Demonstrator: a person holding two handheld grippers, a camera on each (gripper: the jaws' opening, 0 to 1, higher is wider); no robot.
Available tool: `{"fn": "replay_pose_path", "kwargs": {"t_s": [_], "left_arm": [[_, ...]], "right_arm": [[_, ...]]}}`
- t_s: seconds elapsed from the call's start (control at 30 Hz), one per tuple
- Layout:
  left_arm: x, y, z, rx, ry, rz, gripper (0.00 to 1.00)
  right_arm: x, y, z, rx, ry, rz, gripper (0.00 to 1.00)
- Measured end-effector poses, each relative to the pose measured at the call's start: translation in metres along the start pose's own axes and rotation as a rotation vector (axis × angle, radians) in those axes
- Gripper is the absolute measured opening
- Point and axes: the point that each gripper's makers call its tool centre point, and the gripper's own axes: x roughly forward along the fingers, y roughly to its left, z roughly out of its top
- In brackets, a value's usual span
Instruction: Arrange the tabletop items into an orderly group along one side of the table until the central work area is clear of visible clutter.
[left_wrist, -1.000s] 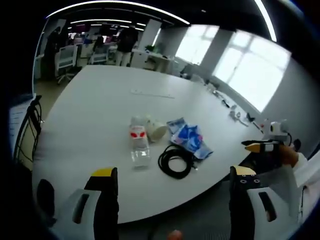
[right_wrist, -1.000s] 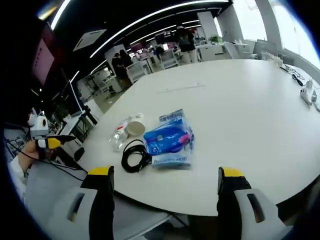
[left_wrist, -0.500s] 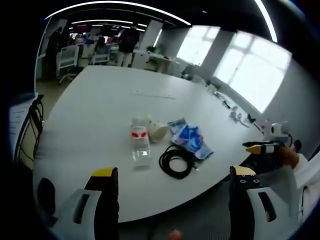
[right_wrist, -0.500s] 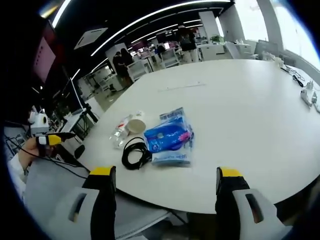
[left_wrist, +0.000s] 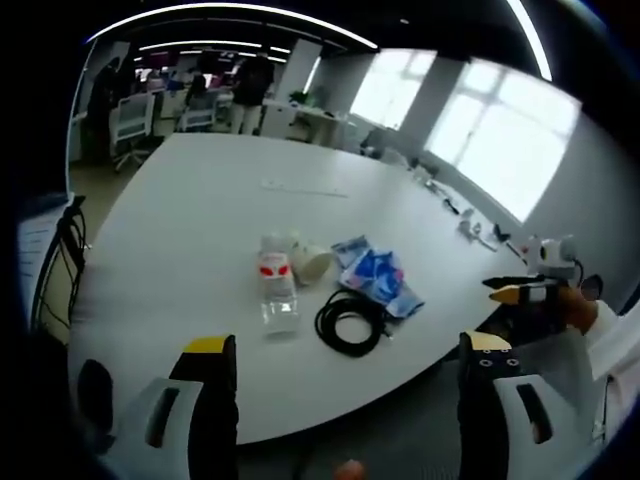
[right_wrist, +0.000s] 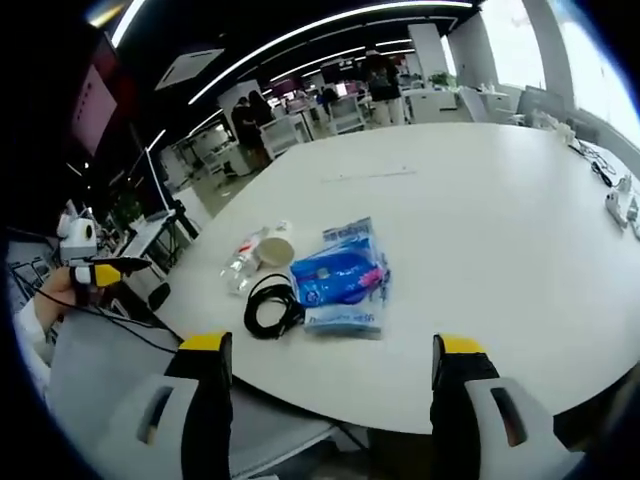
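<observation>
Your left tool (left_wrist: 345, 375) hangs off the near edge of the white desk (left_wrist: 190, 230), jaws spread wide with nothing between them. Your right tool (right_wrist: 330, 375) is likewise wide open and holding nothing, short of the desk edge.

The clutter sits in one tight cluster near the near edge of the desk. In the left gripper view, a clear plastic bottle (left_wrist: 277, 285) lies on its side, its long axis running away from you, base toward you; its label shows red and white, but the writing is too small to read. A paper cup (left_wrist: 312, 262) lies tipped over just beside the bottle's far end, its mouth facing right in that view. A coiled black cable (left_wrist: 352, 322) lies flat to the right of the bottle. A blue and white plastic packet (left_wrist: 379, 278) lies flat, touching the cable's far side; its printing cannot be read.

In the right gripper view the packet (right_wrist: 343, 277) is in the middle, its long axis running away from you, with a pink patch at one end. The cable (right_wrist: 271, 305) lies to its left, with the cup (right_wrist: 274, 250) and bottle (right_wrist: 243, 264) beyond it.
</observation>
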Motion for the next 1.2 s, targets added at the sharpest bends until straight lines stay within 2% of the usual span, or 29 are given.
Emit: {"fn": "replay_pose_path", "kwargs": {"t_s": [0.2,0.4,0.67,0.8,1.2], "left_arm": [[-0.002,-0.003,0.007,0.012,-0.016,0.001,0.88],[-0.001,0.0,0.015,0.037,-0.016,-0.001,0.88],[0.003,0.001,0.018,0.056,-0.002,-0.022,0.88],[0.005,0.005,0.017,0.054,0.007,-0.014,0.88],[0.002,-0.005,0.016,0.081,0.033,-0.072,0.87]], "right_arm": [[0.002,0.002,0.003,-0.03,-0.005,0.008,0.8],[0.006,0.003,0.004,-0.022,-0.006,0.012,0.8],[0.007,0.005,0.003,-0.009,-0.017,0.007,0.79],[0.005,0.004,0.002,0.002,-0.023,-0.007,0.79],[0.002,0.013,-0.001,0.026,-0.038,-0.067,0.78]]}}
